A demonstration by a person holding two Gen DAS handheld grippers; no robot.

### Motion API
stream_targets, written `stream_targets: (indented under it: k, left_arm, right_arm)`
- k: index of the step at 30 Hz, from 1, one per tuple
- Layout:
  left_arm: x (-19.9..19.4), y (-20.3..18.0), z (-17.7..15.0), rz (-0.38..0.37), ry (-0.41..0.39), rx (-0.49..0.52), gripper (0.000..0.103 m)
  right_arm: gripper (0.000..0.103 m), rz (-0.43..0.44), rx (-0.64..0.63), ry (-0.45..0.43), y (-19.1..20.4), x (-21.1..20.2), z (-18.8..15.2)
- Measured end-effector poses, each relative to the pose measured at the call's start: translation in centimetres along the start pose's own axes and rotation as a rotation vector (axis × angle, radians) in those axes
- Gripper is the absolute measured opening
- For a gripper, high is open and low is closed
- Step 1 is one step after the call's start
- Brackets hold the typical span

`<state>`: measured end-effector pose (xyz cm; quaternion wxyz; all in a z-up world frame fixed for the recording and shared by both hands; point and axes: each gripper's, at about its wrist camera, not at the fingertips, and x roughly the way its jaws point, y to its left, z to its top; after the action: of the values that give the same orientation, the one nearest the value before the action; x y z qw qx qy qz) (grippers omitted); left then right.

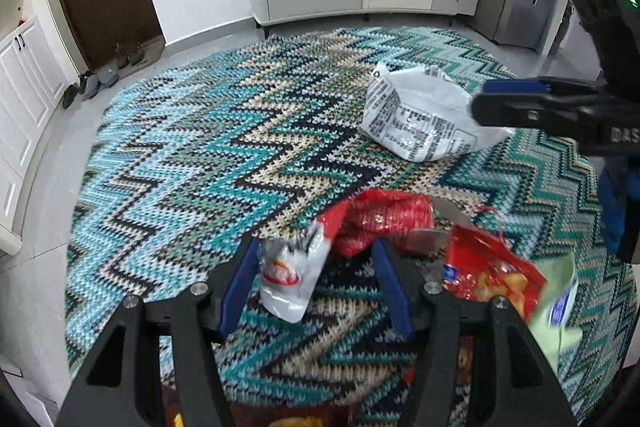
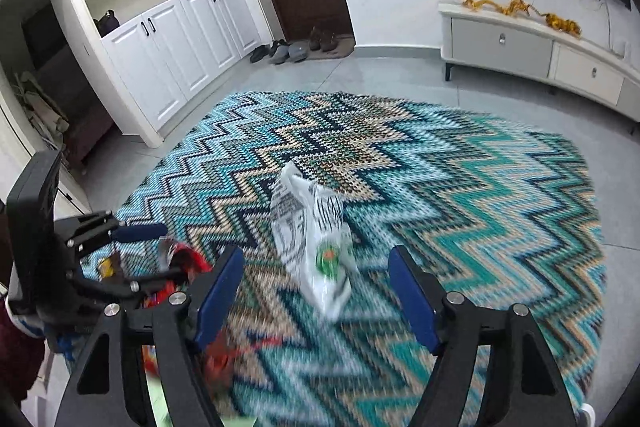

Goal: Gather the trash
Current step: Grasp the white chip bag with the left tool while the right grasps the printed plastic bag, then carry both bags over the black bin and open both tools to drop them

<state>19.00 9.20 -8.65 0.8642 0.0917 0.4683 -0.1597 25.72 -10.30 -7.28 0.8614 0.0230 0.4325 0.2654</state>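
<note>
A zigzag-knit cloth (image 1: 208, 155) in teal, cream and black is seen covering the surface, and the trash is lying scattered over it. In the left wrist view, the left gripper (image 1: 316, 281) is being held low over the cloth with its blue-padded jaws spread apart; a small silver pouch (image 1: 290, 277) with a red and white logo, torn open at the top, is lying between them, close against the left pad, though a firm pinch cannot be made out. Just beyond it a crumpled red wrapper (image 1: 380, 223) is resting, and to the right a red snack bag (image 1: 492, 275) printed with yellow pieces is overlapped by a pale green packet (image 1: 560, 303). Farther off, a crinkled white bag (image 1: 420, 119) covered in black print is sitting upright and open-mouthed, with the right gripper (image 1: 508, 103) being seen just beside its right edge. In the right wrist view, the right gripper (image 2: 316, 295) is shown released, its jaws wide, and the white bag (image 2: 316, 247), blurred, with a green and orange mark, is standing between the pads without being touched. No earlier picture is given for comparison.
</note>
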Motion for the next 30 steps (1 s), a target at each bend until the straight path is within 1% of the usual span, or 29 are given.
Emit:
stream_targets:
  k: [1,2,3,4,5,6,7,9,10,15,21,26,30]
  left_arm:
    - [0.2,0.0,0.0,-0.004,0.001,0.000,0.052]
    - [0.4,-0.1,0.1,-0.014,0.005,0.001,0.046]
    - [0.6,-0.2,0.1,-0.024,0.010,-0.001,0.044]
    - [0.8,-0.2,0.1,-0.035,0.015,-0.004,0.038]
    - [0.9,-0.3,0.1,-0.040,0.019,-0.004,0.030]
    - [1.1,-0.4,0.1,-0.044,0.023,-0.003,0.026]
    - [1.2,-0.6,0.1,-0.043,0.022,-0.004,0.027]
    - [0.9,-0.8,0.1,-0.042,0.010,-0.006,0.026]
    - [0.6,-1.0,0.1,-0.040,-0.001,-0.008,0.026]
    - [-1.3,-1.4,-0.1,-0.028,-0.039,-0.036,0.026]
    - [-4.4,-1.7,-0.7,0.000,-0.085,-0.065,0.026]
    - [-7.6,-2.4,-1.0,0.011,-0.129,-0.088,0.026]
    - [-9.7,-4.5,-0.7,0.001,-0.166,-0.068,0.026]
  right_arm:
    - [0.063,0.008,0.008,0.010,-0.2,0.8,0.2]
    - [0.060,0.013,0.013,0.015,-0.2,1.2,0.3]
    - [0.053,0.020,0.021,0.023,-0.3,1.6,0.4]
    - [0.048,0.029,0.028,0.031,-0.4,2.1,0.3]
    - [0.045,0.035,0.031,0.038,-0.5,2.4,0.3]
    - [0.038,0.040,0.031,0.043,-0.6,2.6,0.2]
    - [0.031,0.043,0.027,0.047,-0.5,2.7,0.0]
    - [0.022,0.054,0.024,0.042,-0.6,2.4,-0.2]
    - [0.020,0.057,0.021,0.034,-0.5,1.9,-0.5]
    - [0.016,0.053,0.038,-0.014,-0.8,-0.7,-1.4]
    - [0.015,0.031,0.065,-0.097,-1.1,-6.0,-2.9]
    - [0.015,-0.011,0.098,-0.154,-2.2,-10.5,-5.2]
    - [0.015,-0.058,0.144,-0.192,-4.1,-14.5,-7.8]
